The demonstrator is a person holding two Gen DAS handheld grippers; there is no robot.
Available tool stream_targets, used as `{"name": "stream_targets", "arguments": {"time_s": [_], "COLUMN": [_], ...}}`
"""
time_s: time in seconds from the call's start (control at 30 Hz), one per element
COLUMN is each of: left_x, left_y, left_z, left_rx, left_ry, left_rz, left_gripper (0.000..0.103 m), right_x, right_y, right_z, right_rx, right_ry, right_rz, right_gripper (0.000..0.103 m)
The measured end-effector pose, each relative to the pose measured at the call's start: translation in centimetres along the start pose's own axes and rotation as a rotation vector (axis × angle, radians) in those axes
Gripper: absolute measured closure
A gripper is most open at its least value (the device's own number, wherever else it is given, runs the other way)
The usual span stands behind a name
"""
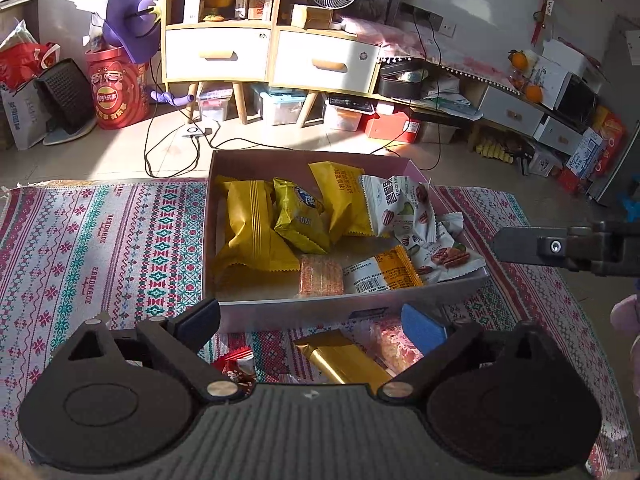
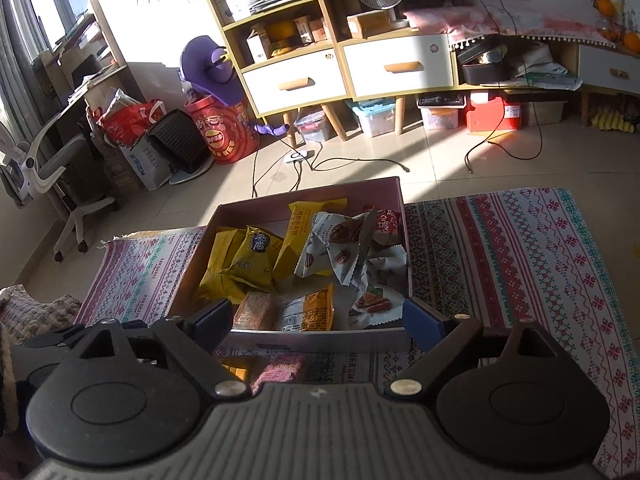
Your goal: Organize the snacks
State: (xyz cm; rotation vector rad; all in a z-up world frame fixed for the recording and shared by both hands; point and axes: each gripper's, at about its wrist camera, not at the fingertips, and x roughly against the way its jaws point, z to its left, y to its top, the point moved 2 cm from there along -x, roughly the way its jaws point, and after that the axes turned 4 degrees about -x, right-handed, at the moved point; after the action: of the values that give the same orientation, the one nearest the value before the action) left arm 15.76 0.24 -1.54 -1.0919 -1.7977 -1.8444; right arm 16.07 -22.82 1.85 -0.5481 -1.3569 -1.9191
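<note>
A shallow rectangular cardboard box (image 1: 312, 312) sits on a woven patterned rug (image 1: 100, 248), holding crinkly foil snack packets: yellow pillow packs (image 1: 250, 232) at its left, white pecan-printed packets (image 1: 394, 208) at its right, a clear-wrapped square biscuit (image 1: 322, 280) near the front wall. On the rug, nearer than the box, lies a gold foil bar (image 1: 344, 362). The left gripper (image 1: 312, 322) and right gripper (image 2: 318, 318) both stand wide apart, empty, before the near wall.
</note>
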Motion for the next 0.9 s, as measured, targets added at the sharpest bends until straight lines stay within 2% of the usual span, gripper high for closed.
{"name": "stream_targets", "arguments": {"time_s": [0.57,0.73,0.9], "left_x": [3.8,3.9,3.5], "left_y": [-3.7,-5.4,-6.6], "left_z": [3.1,4.7,5.8], "left_rx": [0.013,0.067,0.16], "left_ry": [0.059,0.061,0.077], "left_rz": [0.001,0.008,0.056], "left_gripper": [0.0,0.0,0.0], "right_x": [1.7,1.5,1.4], "right_y": [-4.1,-5.6,-6.2], "right_z": [1.2,1.0,1.3], "right_rx": [0.044,0.02,0.003], "right_ry": [0.028,0.042,0.049], "right_rz": [0.02,0.02,0.031], "right_gripper": [0.008,0.008,0.007]}}
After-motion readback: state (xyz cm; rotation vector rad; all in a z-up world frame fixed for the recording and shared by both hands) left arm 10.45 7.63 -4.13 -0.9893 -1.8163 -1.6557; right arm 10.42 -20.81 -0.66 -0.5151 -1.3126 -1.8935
